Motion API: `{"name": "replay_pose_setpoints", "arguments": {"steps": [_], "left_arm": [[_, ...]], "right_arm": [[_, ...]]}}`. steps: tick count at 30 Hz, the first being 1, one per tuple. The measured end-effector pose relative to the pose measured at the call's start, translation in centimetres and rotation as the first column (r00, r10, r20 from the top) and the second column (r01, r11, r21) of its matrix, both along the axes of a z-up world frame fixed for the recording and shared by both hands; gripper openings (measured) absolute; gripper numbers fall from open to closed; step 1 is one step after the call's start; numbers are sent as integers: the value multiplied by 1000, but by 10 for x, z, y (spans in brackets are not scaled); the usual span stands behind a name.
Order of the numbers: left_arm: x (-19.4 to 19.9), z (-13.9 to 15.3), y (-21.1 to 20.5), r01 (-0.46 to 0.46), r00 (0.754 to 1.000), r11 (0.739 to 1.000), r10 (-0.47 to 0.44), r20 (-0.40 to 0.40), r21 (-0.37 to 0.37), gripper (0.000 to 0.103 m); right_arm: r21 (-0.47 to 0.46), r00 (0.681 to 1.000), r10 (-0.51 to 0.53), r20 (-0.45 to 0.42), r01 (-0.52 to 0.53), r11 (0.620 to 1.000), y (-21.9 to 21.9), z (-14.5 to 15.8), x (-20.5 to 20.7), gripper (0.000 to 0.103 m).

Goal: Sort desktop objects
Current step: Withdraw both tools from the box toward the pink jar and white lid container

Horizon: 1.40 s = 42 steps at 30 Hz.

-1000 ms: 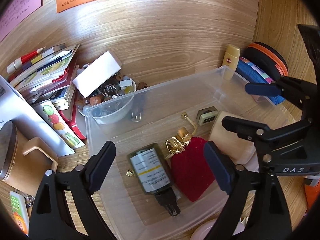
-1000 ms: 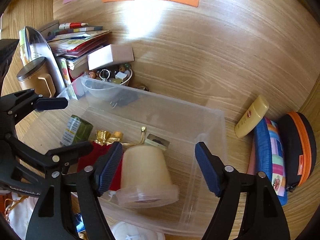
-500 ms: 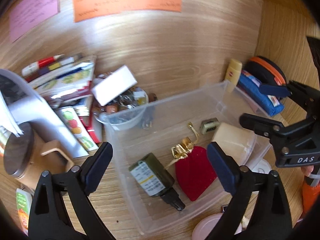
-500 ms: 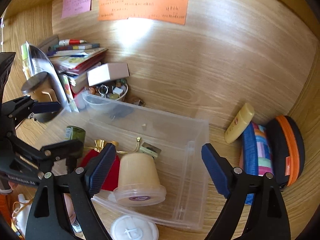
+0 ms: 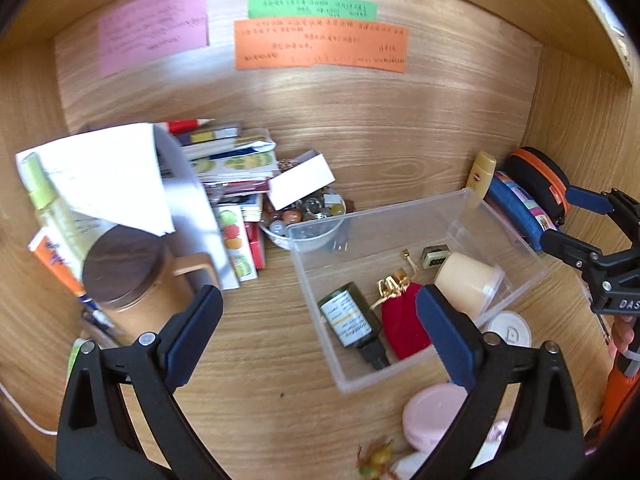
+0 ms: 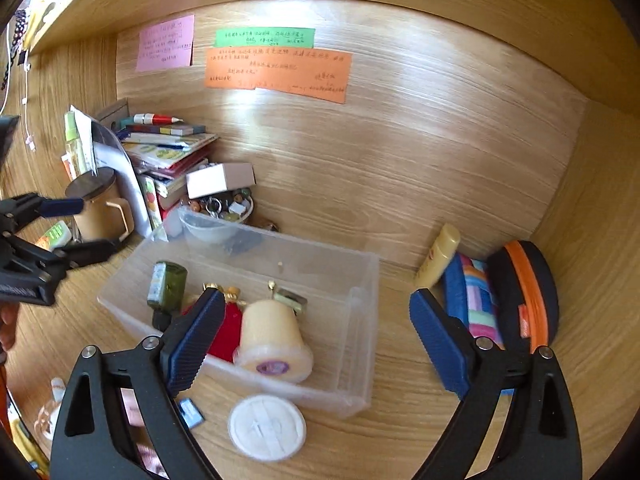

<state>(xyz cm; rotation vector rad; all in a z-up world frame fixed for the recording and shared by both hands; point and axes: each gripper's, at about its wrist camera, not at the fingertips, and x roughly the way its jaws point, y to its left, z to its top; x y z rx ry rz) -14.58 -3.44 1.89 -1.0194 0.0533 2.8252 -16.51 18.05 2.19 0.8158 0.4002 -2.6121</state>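
Hand-held gripper, left [image 5: 318, 330] and right [image 6: 316, 344]: both open, empty | white round lid [image 6: 267, 427], lower centre: light, stiff; pinch across rim.

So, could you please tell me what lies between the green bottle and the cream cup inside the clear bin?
A red drawstring pouch lies between the green bottle and cream cup, clearest in the left wrist view.

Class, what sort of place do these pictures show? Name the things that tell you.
Probably a home study desk set in a wooden alcove: handwritten sticky notes on the back panel, stacked books, and a lidded mug.
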Motion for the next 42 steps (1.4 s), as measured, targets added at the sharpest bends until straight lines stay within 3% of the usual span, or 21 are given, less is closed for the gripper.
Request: {"name": "replay_pose_setpoints", "arguments": {"steps": [7,16,29,42], "left_arm": [[35,1,-7,-19,999,1000,18,-27,-18,100],[60,-13,10,25,1000,999,-25,-12,-24,100],[65,-55,54,127,987,992,-126,100,1,100],[42,-83,68,171,956,982,-186,227,83,100]], "right_arm": [[18,999,-29,22,29,999,17,-13,21,92],[19,998,-34,61,33,999,25,-35,46,92],[35,977,-69,204,63,997,34,-90,51,92],[48,950,-60,306,47,998,31,-107,31,92]]}}
